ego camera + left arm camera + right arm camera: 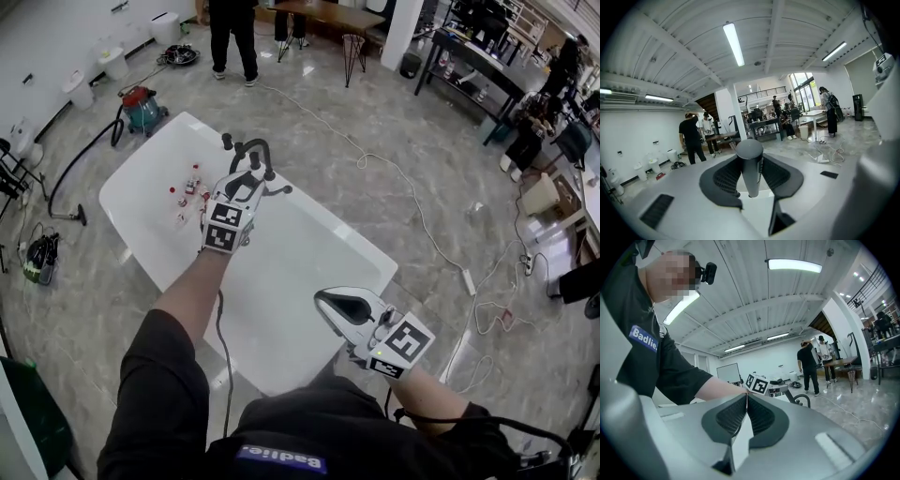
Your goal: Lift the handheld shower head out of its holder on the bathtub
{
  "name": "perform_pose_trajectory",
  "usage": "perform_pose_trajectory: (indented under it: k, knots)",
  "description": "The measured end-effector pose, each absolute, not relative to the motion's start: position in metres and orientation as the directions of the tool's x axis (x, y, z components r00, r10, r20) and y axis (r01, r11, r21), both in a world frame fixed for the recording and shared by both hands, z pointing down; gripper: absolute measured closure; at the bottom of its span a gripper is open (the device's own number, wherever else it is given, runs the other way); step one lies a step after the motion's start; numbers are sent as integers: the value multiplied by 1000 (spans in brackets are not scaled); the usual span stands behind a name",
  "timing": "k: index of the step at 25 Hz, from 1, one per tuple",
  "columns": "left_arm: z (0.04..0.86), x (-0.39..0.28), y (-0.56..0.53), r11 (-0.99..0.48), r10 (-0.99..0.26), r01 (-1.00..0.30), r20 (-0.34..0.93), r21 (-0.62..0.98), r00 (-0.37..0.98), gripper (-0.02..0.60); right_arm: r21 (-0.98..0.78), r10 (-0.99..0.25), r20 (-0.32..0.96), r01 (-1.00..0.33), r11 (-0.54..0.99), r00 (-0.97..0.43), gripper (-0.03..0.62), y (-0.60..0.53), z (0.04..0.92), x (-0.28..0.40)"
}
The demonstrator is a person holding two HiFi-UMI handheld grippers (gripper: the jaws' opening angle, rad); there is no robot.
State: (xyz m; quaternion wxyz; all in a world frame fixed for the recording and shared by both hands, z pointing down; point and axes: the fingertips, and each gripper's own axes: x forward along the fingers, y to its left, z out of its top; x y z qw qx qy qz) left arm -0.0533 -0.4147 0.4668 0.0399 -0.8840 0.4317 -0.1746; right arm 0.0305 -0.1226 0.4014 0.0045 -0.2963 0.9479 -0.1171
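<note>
2 grippers over a white, glossy bathtub point(281, 272) with rounded corners. left gripper point(246, 184): ribbed dark pads clamped on the handheld shower head point(750, 159), a smooth matte grey cylinder with a rounded top, upright between the jaws. it sits near the tub's far edge, beside black curved faucet fittings point(251, 150); cannot tell from the head view whether it is clear of its holder. right gripper point(323, 298): jaws closed tip to tip on nothing, hanging by the tub's near right corner, well apart from the left.

several small items with red parts point(187, 190) lie on the tub near its far left edge. floor point(422, 141): grey, marble-veined, shiny. teal-and-red vacuum cleaner point(142, 109) off the tub's far left corner, its black hose point(80, 159) trailing left. white cables point(412, 202) and a power strip point(468, 281) run along the right side. 1 person in black point(232, 37) stands beyond the far end.
</note>
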Motion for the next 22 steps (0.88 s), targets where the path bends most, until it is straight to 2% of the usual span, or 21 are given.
perform_pose_trajectory:
  k: [11, 22]
  knots:
    - [421, -123, -310, -622, -779, -769, 220, -148, 587, 446, -234, -552, 73, -553, 800, -830, 592, -75, 382, -29]
    - [397, -179, -197, -646, -763, -745, 174, -167, 622, 446, -236, -594, 67, -591, 771, -802, 592, -35, 363, -75]
